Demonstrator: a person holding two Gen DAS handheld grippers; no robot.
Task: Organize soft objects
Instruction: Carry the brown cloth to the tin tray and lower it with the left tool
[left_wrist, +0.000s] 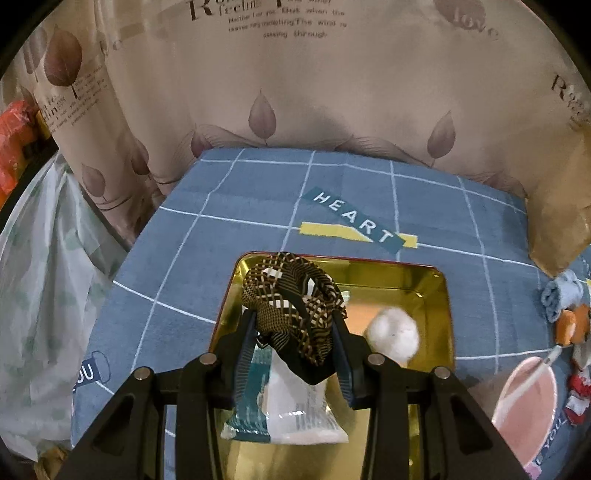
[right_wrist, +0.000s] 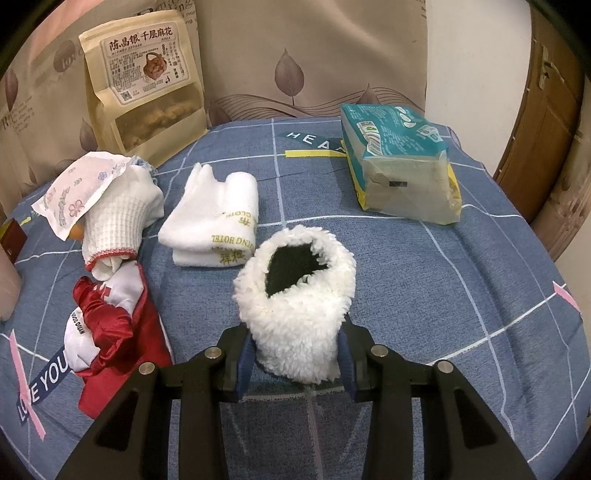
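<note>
One gold tray (left_wrist: 436, 291), one folded towel (right_wrist: 214, 218), two tissue packs (right_wrist: 399, 166) (left_wrist: 291, 413).

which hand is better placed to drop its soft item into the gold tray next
Left. Its tongs hold the patterned cloth directly over the gold tray, where a white ball and a packet already lie. The right tongs grip the fleece item over bare tablecloth, no tray in view.
</note>
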